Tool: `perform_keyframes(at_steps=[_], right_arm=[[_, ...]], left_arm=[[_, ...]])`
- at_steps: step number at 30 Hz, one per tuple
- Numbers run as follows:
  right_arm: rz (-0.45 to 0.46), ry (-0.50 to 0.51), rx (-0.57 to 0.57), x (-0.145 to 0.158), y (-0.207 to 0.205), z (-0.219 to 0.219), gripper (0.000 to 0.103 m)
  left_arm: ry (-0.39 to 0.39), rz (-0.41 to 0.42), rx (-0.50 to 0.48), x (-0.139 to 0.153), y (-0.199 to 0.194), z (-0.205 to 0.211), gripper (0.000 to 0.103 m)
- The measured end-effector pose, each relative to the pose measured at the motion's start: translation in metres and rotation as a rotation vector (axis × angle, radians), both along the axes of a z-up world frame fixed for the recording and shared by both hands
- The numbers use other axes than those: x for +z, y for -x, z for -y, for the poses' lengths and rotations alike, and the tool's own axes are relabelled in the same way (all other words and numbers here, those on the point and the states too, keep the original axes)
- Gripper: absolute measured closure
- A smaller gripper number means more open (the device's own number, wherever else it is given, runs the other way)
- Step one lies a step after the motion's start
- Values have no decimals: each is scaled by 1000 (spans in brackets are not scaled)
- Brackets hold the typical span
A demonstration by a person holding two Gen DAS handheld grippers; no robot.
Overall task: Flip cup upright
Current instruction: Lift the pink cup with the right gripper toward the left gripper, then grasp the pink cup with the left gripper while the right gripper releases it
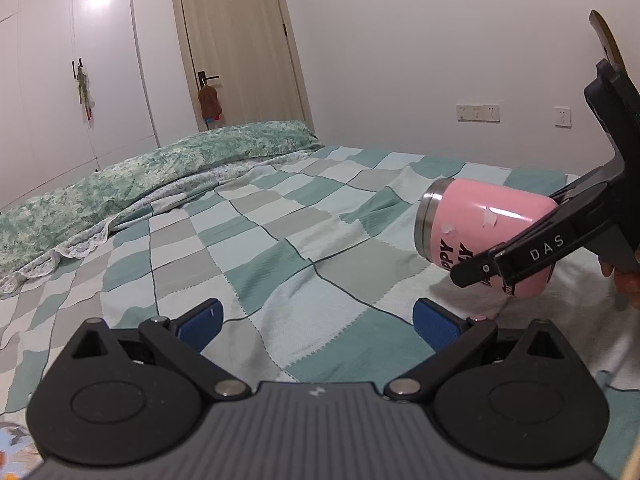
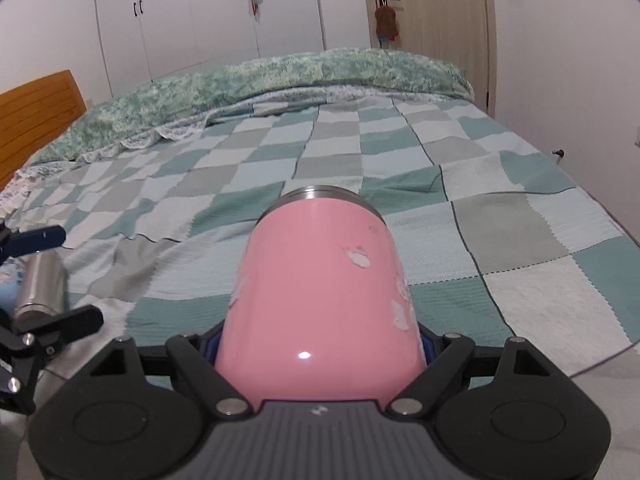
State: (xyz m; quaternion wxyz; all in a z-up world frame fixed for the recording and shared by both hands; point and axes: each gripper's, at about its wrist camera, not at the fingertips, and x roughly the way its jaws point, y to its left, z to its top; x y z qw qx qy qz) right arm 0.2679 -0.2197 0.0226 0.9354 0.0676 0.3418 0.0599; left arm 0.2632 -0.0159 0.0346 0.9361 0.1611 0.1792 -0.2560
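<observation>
The right gripper's [image 2: 320, 350] fingers are closed on the closed, rounded end of the pink cup [image 2: 320, 292], one blue pad pressed to each flank, so the cup's body juts forward along them with its steel rim pointing away from the gripper. Gripping low on the body like this probably leaves the wrist free to roll the mouth upward. In the left wrist view the cup [image 1: 480, 236] hangs lying roughly level, slightly tilted, above the checked quilt on the bed [image 1: 280, 240], not touching it.

The left gripper [image 1: 316, 320] holds nothing, its blue pads spread wide over the quilt, seemingly idle.

The cup is glossy pink with a bare steel band at the mouth, black lettering on one side, and several patches where the paint has chipped off.
</observation>
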Motion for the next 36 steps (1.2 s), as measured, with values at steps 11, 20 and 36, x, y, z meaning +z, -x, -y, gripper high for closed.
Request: perform_keyframes(at_steps=[11, 20, 36], right_arm=[[50, -20, 63, 32, 73, -20, 20], [20, -21, 127, 25, 115, -47, 20], [-71, 4, 130, -15, 124, -102, 19]], left_arm=[[-6, 33, 28, 25, 80, -2, 0], [-7, 18, 83, 24, 132, -14, 0], [34, -57, 312, 9, 174, -60, 0]])
